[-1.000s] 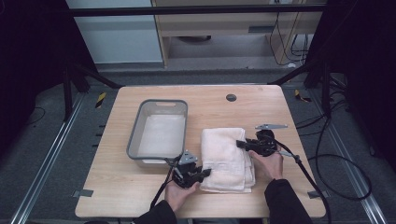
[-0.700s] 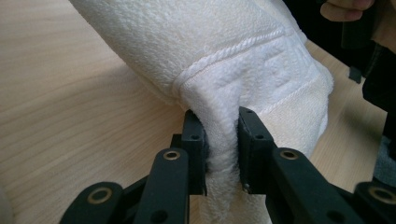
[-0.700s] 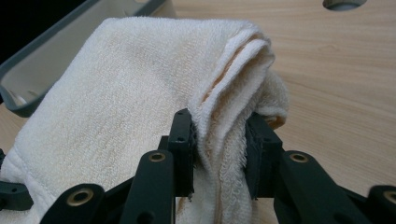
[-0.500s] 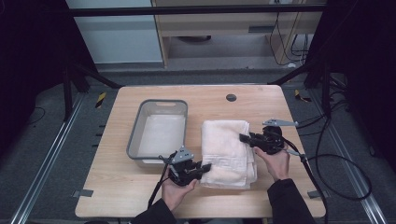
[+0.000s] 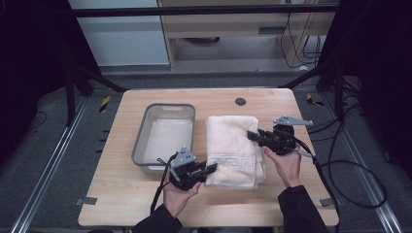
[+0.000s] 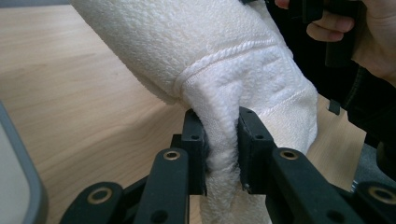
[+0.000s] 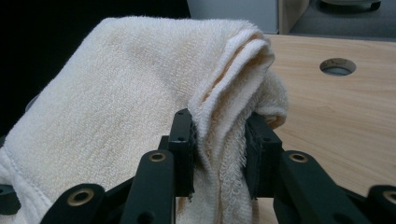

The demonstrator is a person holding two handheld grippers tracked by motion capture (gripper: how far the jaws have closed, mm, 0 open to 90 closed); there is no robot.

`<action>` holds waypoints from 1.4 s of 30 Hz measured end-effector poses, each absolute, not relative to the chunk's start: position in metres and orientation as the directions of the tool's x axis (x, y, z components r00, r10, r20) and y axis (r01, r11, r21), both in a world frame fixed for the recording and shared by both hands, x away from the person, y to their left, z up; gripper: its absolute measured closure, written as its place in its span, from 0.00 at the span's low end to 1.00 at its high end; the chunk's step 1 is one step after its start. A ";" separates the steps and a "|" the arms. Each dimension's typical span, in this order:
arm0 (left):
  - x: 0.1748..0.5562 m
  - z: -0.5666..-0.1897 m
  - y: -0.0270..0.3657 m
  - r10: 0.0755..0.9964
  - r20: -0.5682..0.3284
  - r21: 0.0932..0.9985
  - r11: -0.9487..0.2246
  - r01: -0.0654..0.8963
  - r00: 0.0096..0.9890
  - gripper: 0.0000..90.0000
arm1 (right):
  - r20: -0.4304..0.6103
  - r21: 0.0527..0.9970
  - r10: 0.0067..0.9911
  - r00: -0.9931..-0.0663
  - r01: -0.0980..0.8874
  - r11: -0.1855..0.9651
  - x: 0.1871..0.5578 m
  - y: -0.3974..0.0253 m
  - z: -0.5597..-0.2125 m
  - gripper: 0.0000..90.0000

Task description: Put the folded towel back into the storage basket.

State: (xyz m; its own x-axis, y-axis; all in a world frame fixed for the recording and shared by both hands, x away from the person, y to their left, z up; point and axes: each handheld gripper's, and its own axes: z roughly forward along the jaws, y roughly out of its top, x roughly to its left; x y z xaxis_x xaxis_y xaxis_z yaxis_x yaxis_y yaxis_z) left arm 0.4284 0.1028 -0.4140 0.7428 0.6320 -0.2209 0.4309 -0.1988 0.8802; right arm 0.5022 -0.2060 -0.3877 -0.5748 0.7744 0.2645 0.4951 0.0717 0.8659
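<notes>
We see the folded cream terry towel lying just right of the grey plastic tub; the left gripper pinches its near corner, the right gripper its right edge.

The high view was dim and soft — the surroundings fell away into near black, while the counter caught a muted, even light from above with only faint shadows beneath the grey bin and the towel. Fine detail was smeared and slightly grainy. The two gripper views were brighter and sharper: the towel's pile was crisp near the jaws, the black metal at the bottom edge looked slightly blurred, and the background — a dark void in the right gripper view — was out of focus.
</notes>
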 end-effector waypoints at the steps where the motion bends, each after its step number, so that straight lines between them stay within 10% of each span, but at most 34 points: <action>1: 0.428 -0.414 0.103 0.632 -0.221 0.880 -0.199 0.431 0.743 0.83 | 0.264 0.868 0.774 -0.576 0.492 0.070 0.502 -0.205 -0.387 0.76; 42: 0.442 -0.361 0.158 0.680 -0.155 0.934 -0.136 0.330 0.717 0.83 | 0.186 0.927 0.764 -0.618 0.369 0.072 0.521 -0.150 -0.324 0.76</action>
